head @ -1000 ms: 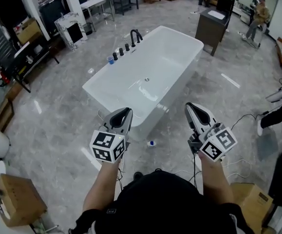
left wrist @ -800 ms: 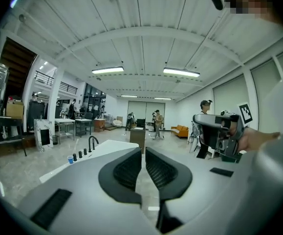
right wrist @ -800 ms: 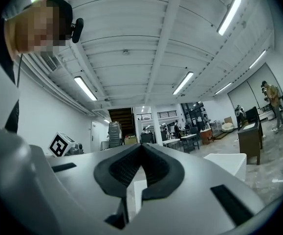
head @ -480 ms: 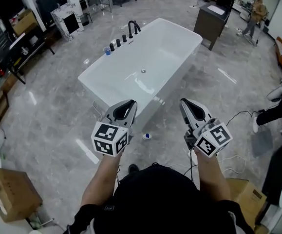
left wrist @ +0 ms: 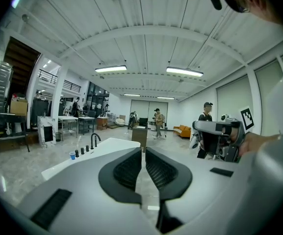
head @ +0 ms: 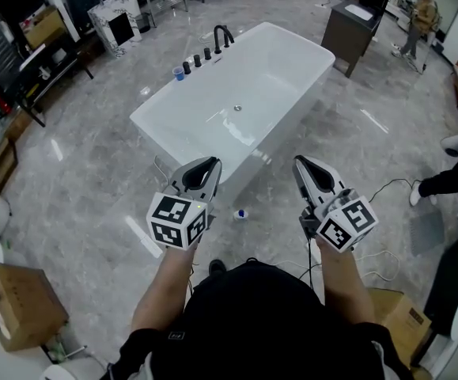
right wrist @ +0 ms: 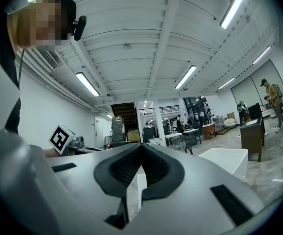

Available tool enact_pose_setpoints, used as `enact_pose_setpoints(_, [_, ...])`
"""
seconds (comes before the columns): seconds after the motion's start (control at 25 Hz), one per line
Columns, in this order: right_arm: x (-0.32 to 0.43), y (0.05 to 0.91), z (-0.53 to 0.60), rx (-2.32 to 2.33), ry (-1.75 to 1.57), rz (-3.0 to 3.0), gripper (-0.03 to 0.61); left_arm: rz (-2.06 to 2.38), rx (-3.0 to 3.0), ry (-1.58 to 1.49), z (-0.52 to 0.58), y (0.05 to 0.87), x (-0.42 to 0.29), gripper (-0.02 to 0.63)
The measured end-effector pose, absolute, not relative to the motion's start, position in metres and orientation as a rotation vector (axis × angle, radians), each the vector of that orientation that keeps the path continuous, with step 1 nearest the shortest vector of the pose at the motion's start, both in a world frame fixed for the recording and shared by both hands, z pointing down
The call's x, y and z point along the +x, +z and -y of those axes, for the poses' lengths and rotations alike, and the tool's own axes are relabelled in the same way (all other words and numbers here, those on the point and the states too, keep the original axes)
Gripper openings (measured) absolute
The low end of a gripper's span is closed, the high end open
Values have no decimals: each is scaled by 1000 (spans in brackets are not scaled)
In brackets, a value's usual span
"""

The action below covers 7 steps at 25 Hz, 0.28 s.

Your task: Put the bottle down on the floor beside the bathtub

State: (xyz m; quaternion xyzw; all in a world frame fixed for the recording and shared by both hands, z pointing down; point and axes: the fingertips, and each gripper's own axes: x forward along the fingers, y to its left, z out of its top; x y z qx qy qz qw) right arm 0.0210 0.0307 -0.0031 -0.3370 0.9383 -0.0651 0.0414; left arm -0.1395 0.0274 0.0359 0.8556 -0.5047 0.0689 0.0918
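The white bathtub (head: 292, 77) stands on the grey marble floor ahead of me. A small bottle with a blue cap (head: 241, 214) sits on the floor just off the tub's near side, between my two grippers in the head view. My left gripper (head: 210, 163) is shut and empty, held in the air over the tub's near edge. Level with it to the right, my right gripper (head: 300, 163) is also shut and holds nothing. In the left gripper view the left gripper (left wrist: 143, 151) points toward the tub (left wrist: 107, 146); the right gripper (right wrist: 141, 146) has its pads together.
A black faucet (head: 222, 36), knobs and a blue cup (head: 179, 74) line the tub's far left rim. A dark vanity cabinet (head: 351, 26) stands behind the tub. Cables (head: 387, 188) trail on the floor at the right, near a person's legs (head: 450, 180). A cardboard box (head: 19, 307) sits at lower left.
The head view has shifted slightly. Both grippers stay shut in much the same place before me, and the bottle stays on the floor by the tub.
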Motion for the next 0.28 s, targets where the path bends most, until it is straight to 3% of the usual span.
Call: enact_pose_setpoints(0.28, [23,0,-34,-1030,-212,-2877,28,1512,2541,199,-31,33,-138,37])
